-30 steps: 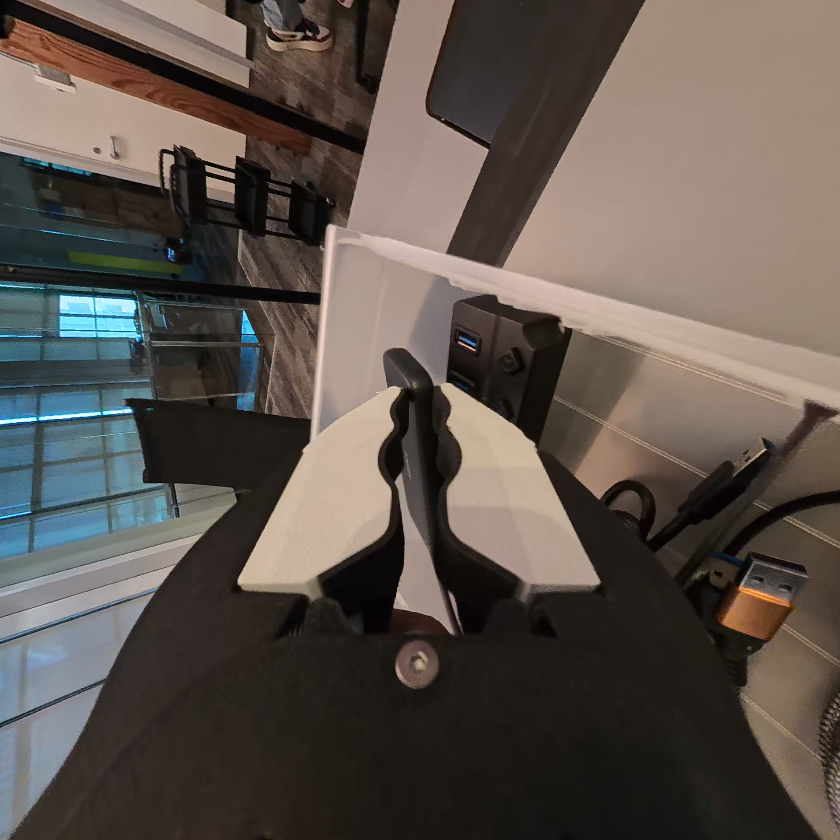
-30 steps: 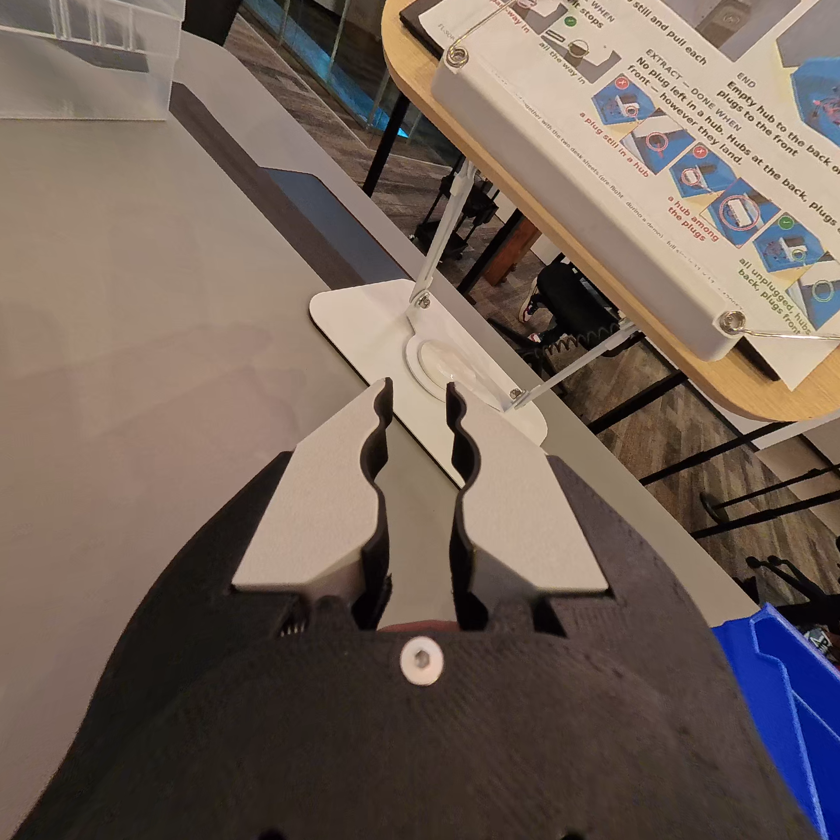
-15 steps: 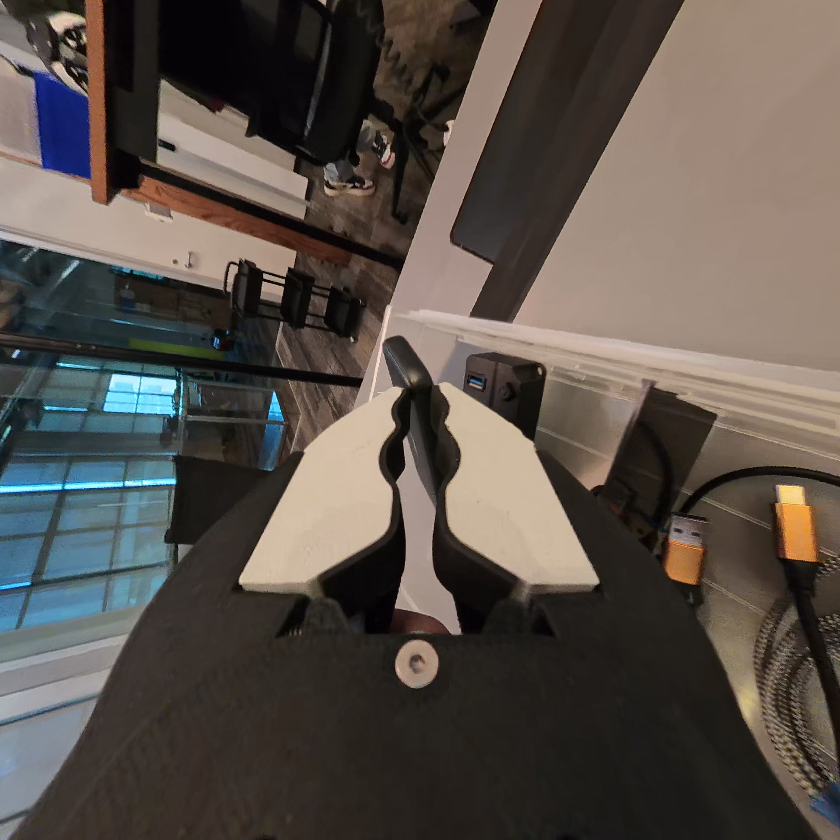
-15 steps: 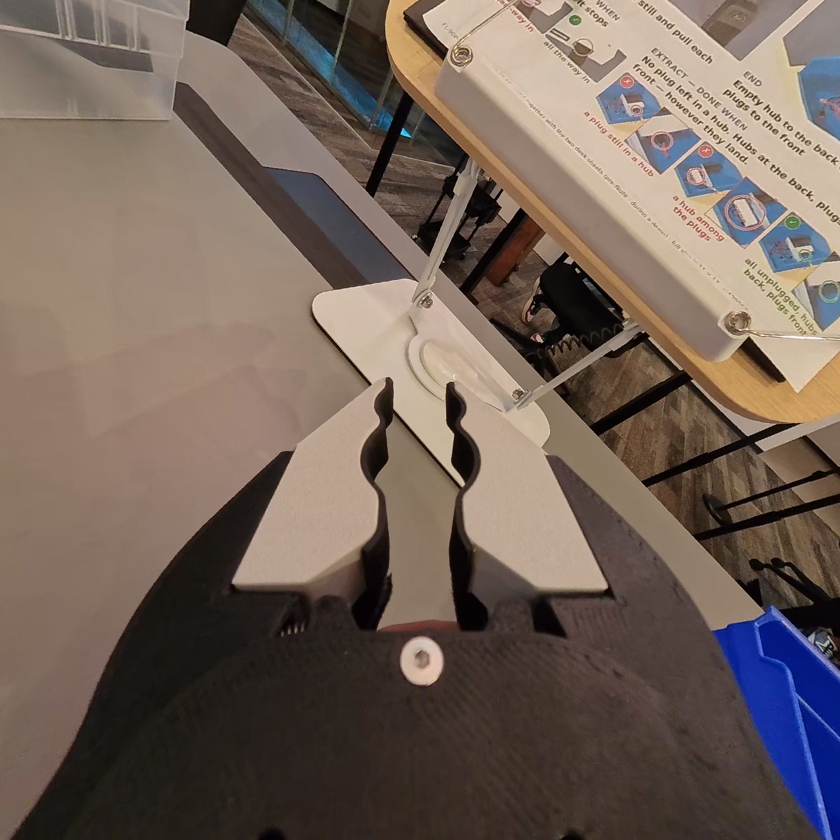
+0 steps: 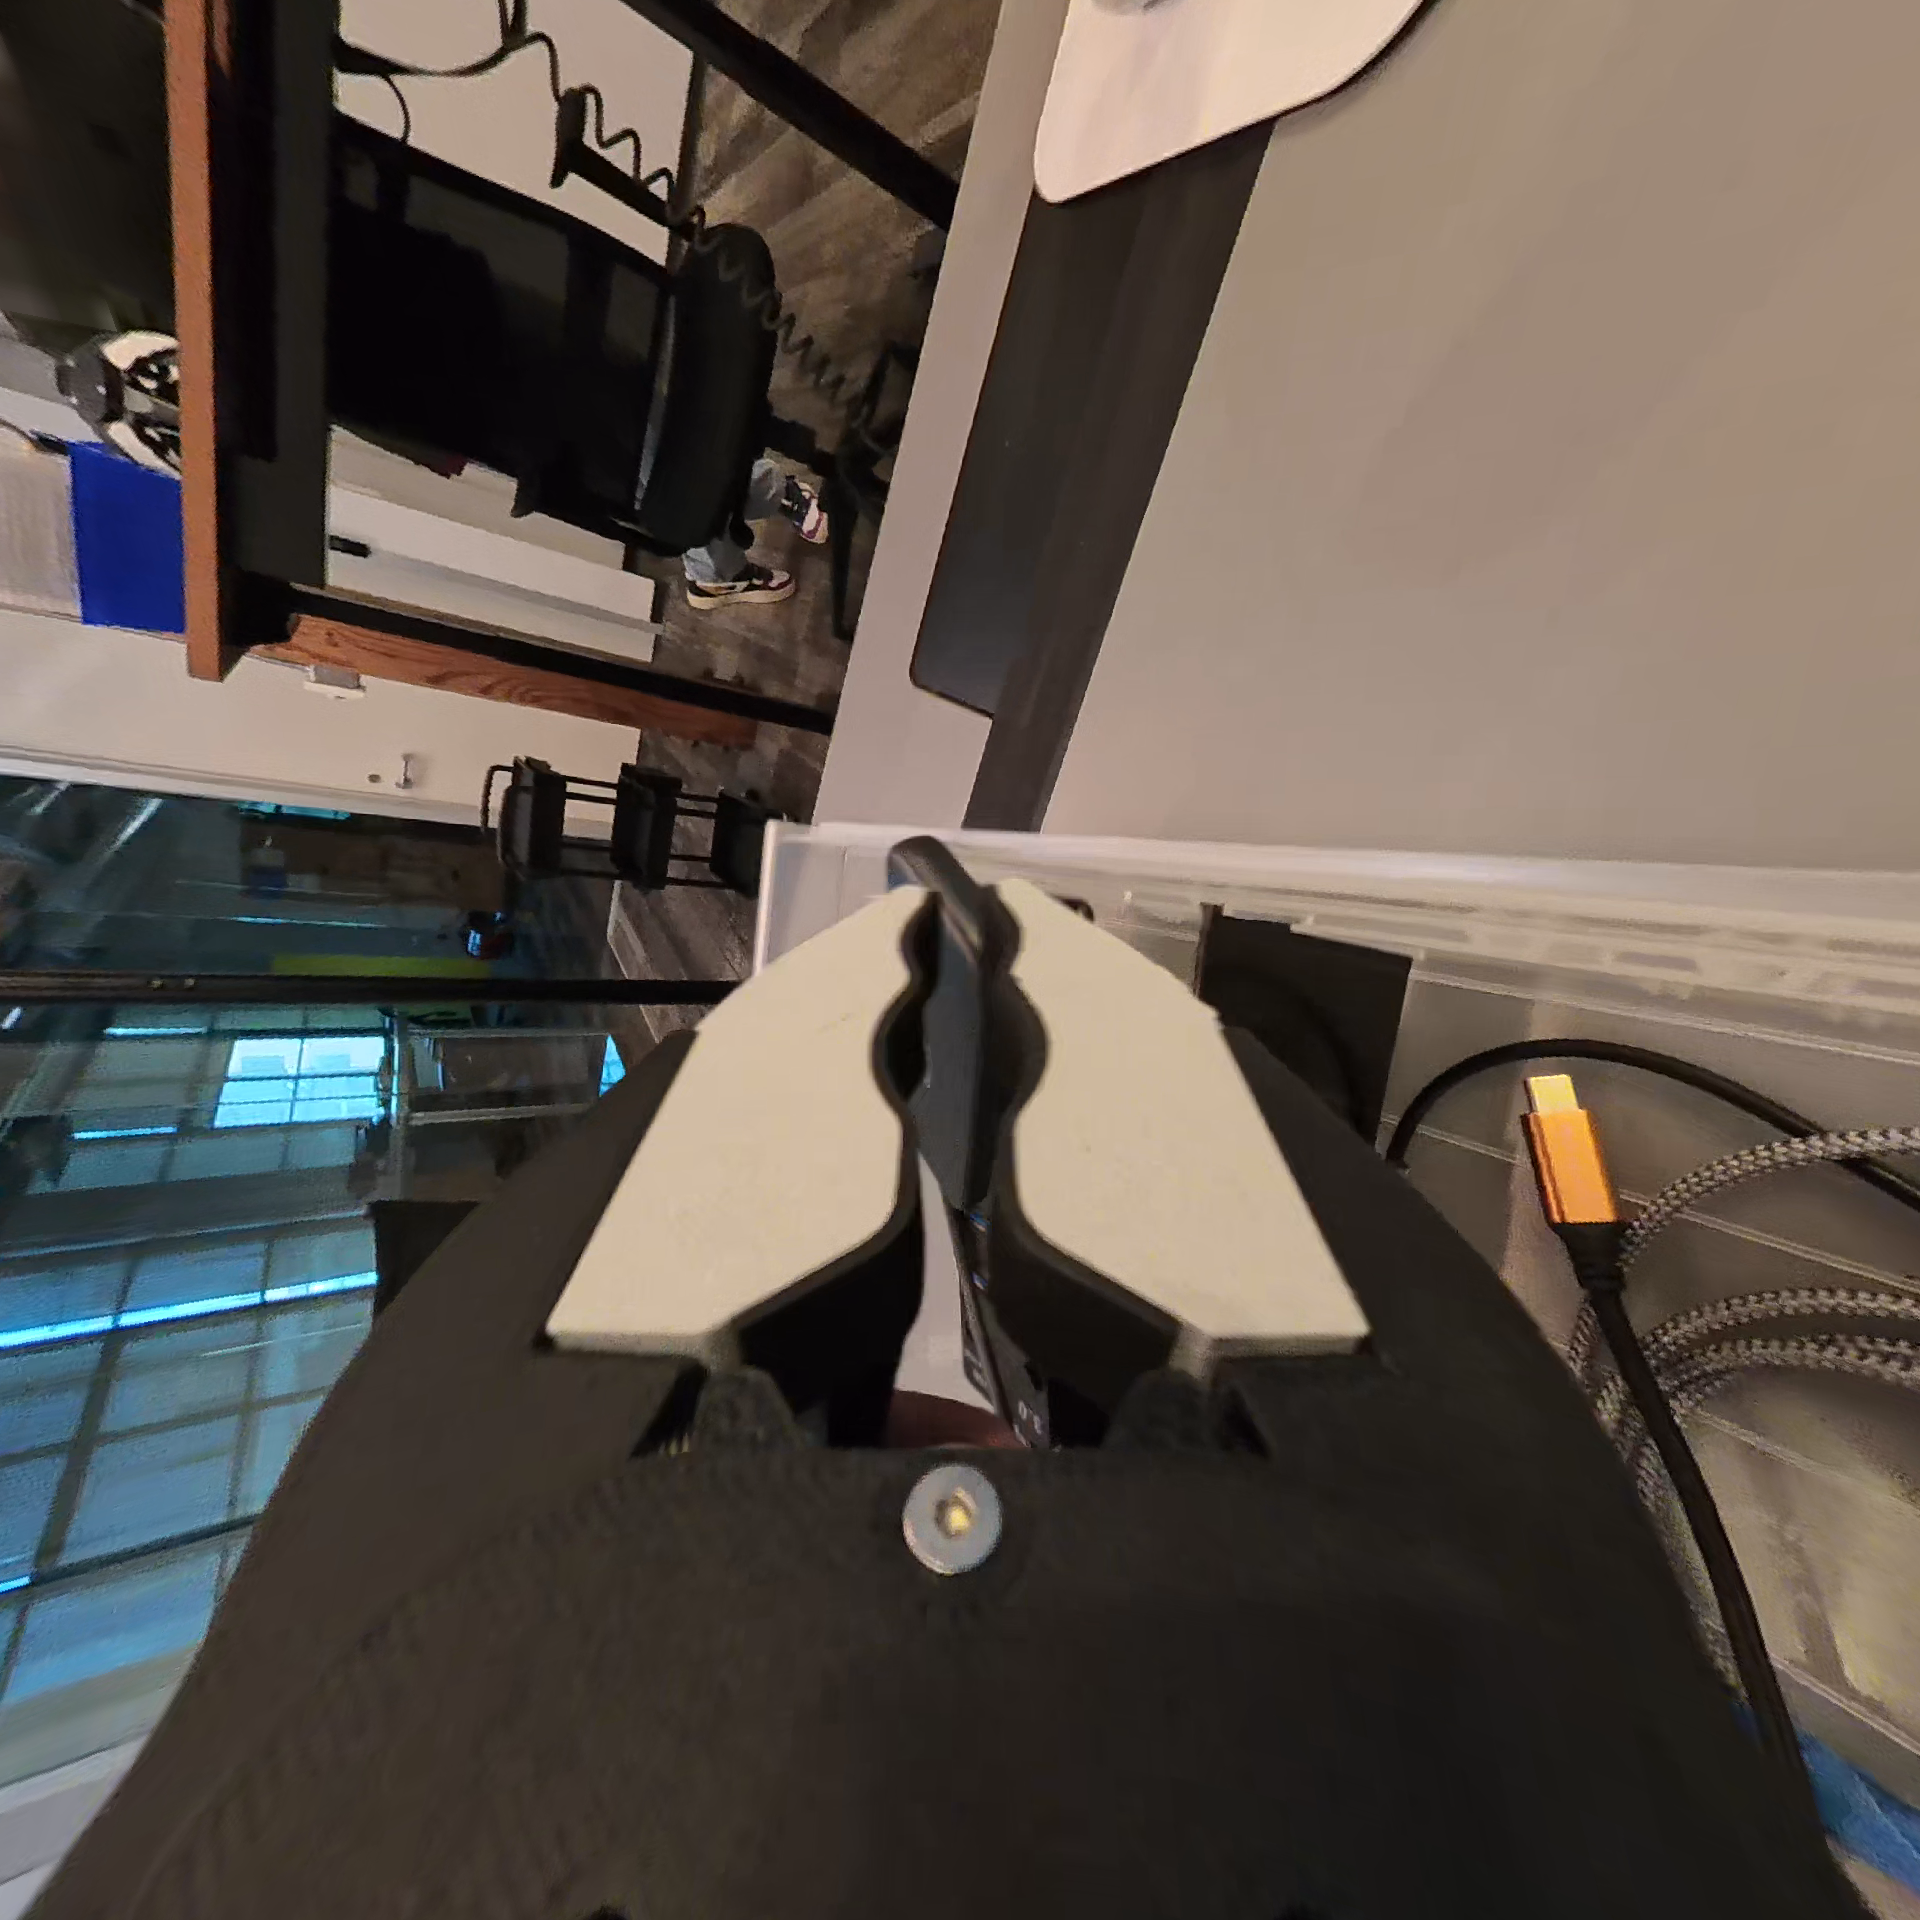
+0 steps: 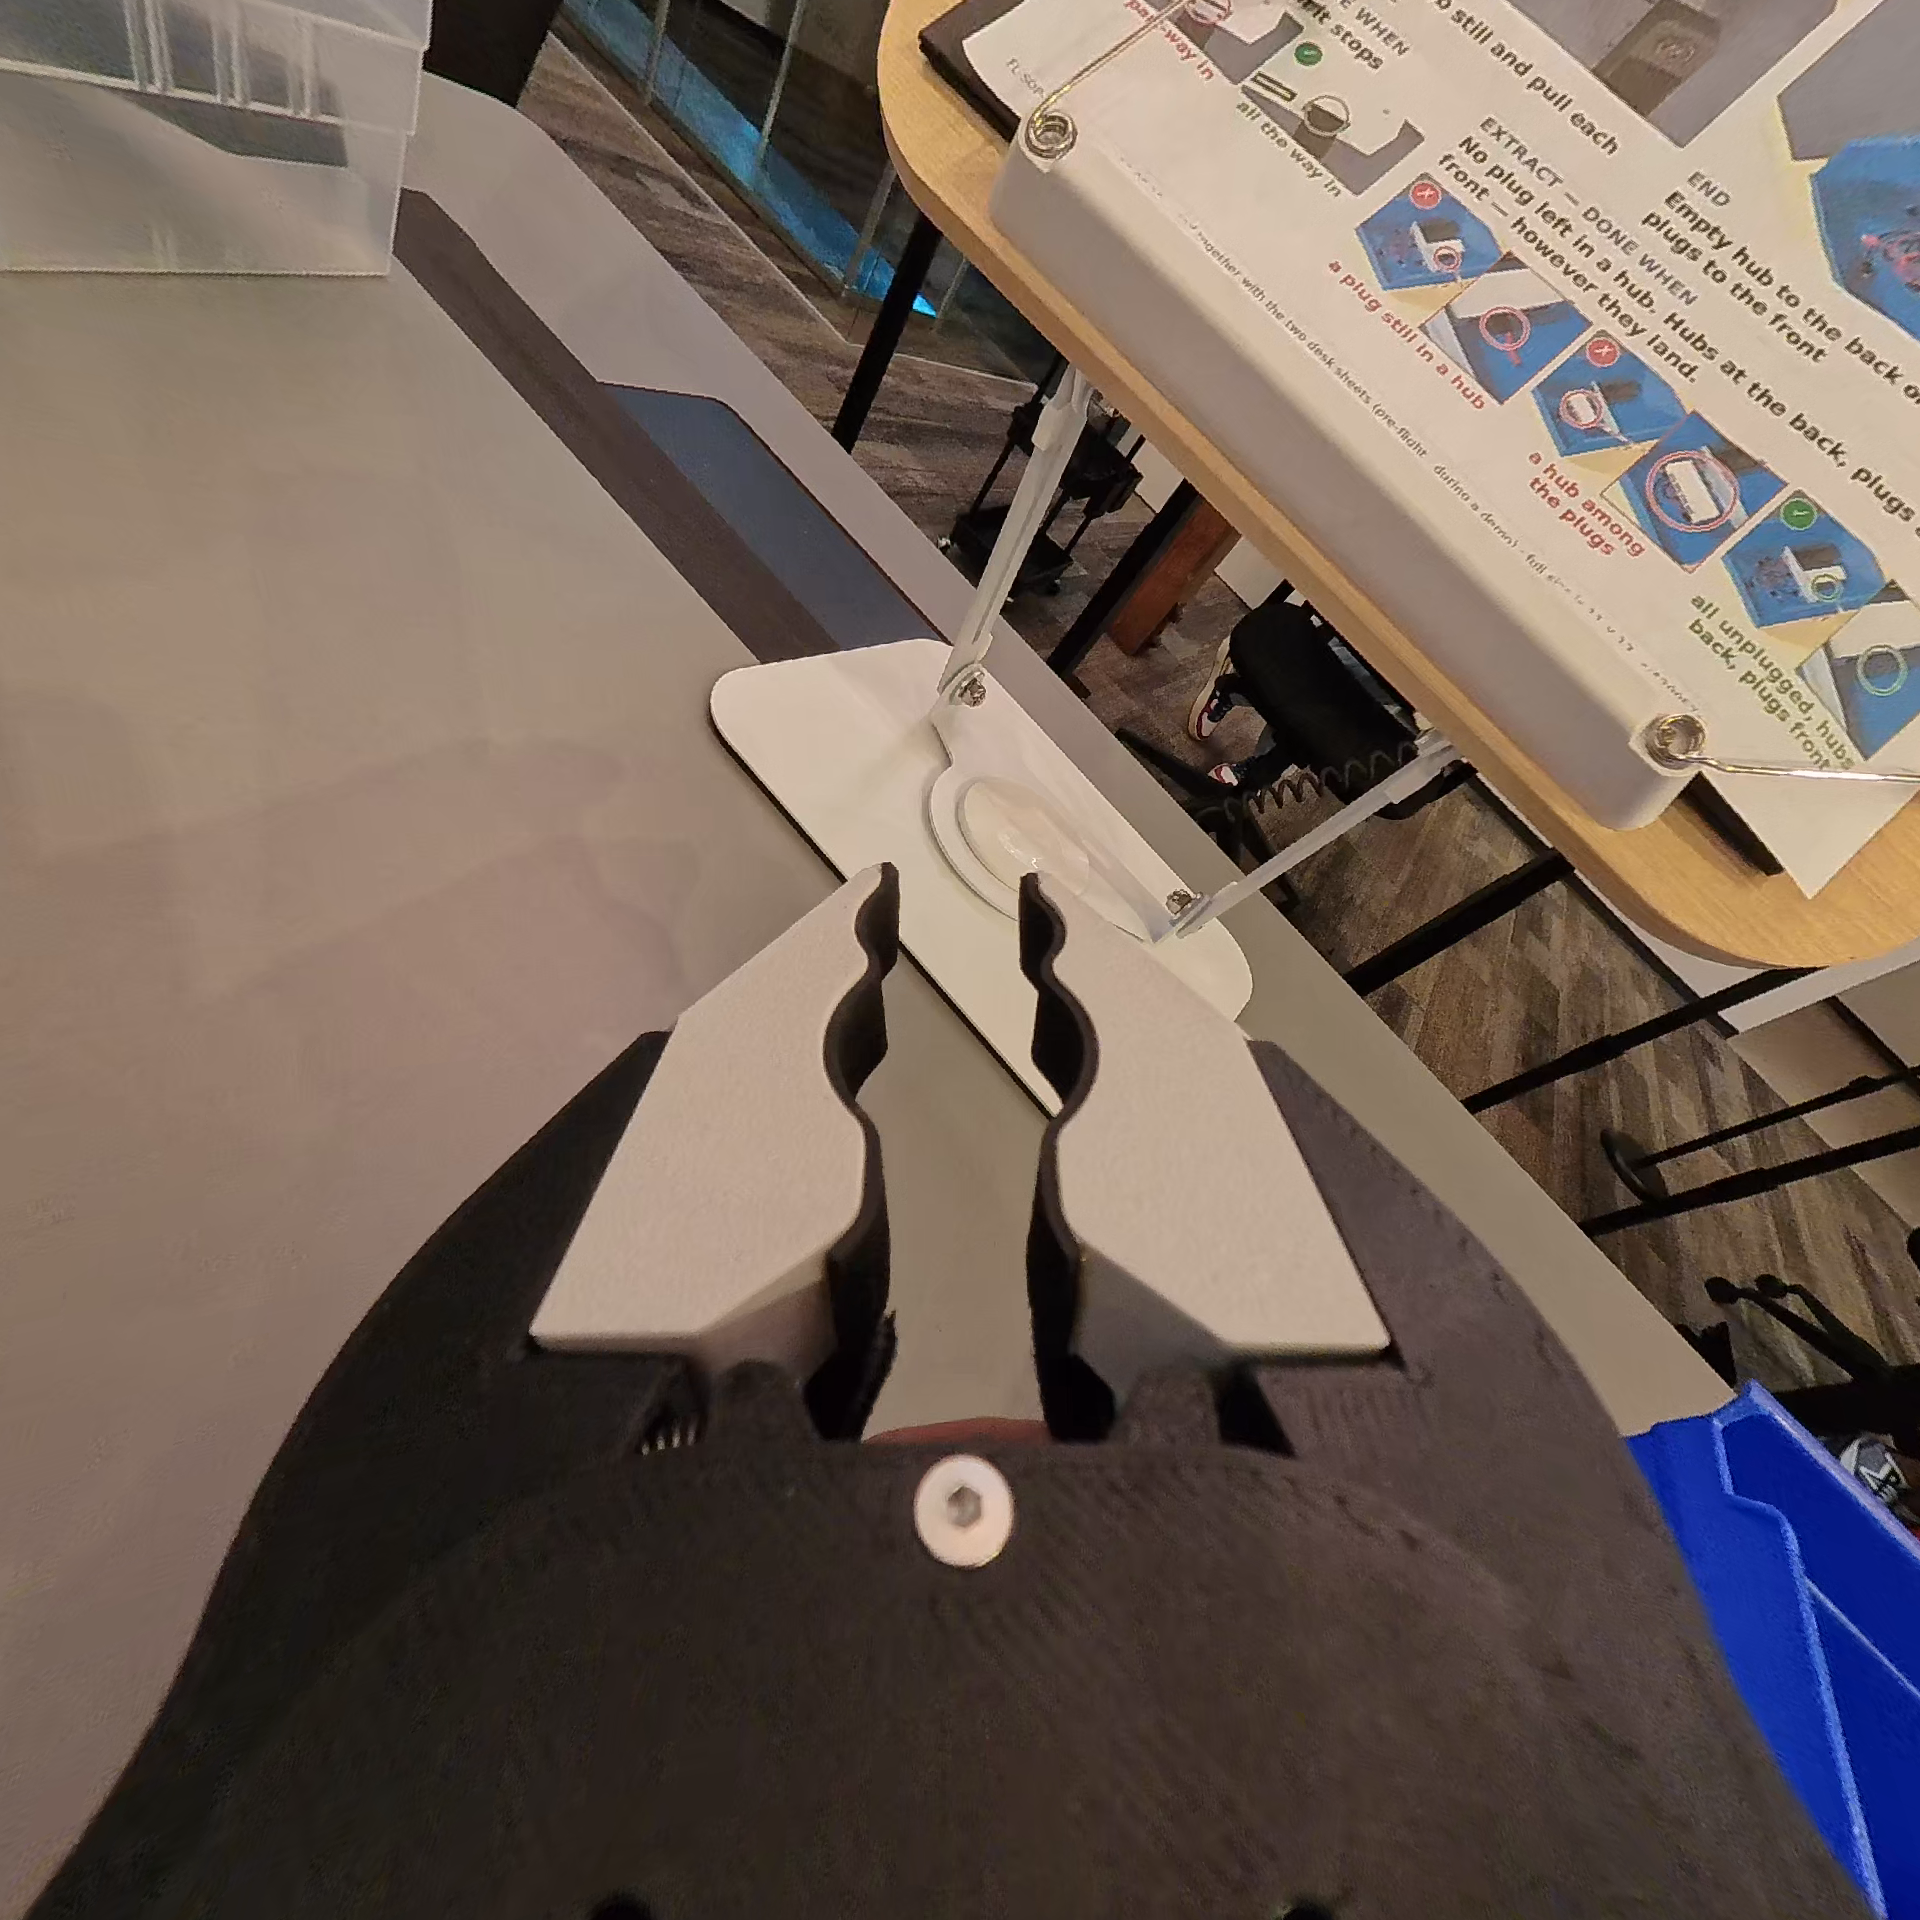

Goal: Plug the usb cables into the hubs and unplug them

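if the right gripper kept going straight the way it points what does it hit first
Probably the white stand base on the table: the open, empty right gripper points right at it. Depth is unclear.

Grey table point(image 6: 312, 727), dark wood-plank floor point(image 6: 1507, 1018), black office chair point(image 5: 707, 384), blue-lit windows point(image 5: 156, 1299) beyond.

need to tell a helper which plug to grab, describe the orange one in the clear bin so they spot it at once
Find the clear plastic bin on the grey table. Beside the left gripper, which is shut on a flat black hub, lies the orange plug. It alone has an orange metallic shell, on a thin black cable next to grey braided cable.
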`<state>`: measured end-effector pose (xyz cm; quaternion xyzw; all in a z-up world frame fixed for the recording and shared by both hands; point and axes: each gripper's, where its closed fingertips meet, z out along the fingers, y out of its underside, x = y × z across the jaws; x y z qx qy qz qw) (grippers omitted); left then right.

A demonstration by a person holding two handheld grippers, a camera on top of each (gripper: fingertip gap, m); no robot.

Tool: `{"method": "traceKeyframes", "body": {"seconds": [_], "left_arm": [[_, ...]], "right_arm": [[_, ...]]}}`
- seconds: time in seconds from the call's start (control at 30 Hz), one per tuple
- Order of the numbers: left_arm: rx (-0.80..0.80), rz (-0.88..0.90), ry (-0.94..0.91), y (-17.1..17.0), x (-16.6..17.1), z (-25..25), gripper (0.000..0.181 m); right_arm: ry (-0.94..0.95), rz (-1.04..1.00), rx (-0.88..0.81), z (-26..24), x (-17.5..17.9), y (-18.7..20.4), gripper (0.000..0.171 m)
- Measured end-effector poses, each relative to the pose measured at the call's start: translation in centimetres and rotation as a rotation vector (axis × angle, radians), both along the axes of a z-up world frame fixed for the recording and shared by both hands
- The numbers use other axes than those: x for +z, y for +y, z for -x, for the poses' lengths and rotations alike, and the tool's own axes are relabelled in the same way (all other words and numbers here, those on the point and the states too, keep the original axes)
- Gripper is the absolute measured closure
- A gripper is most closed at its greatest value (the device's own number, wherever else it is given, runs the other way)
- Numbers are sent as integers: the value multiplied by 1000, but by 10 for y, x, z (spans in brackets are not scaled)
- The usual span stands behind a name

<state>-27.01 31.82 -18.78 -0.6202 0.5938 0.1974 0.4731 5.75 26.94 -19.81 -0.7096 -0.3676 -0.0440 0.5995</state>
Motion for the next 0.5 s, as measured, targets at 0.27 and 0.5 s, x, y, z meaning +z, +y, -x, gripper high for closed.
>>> {"method": "traceKeyframes", "body": {"seconds": [0.27, 0.5], "left_arm": [[106, 76, 80, 11, -19, 35, 137], [117, 179, 222, 20, -8, 66, 139]], "right_arm": [[-5, 3, 4, 1, -1, 0, 151], [2, 12, -3, -3, -4, 2, 151]]}}
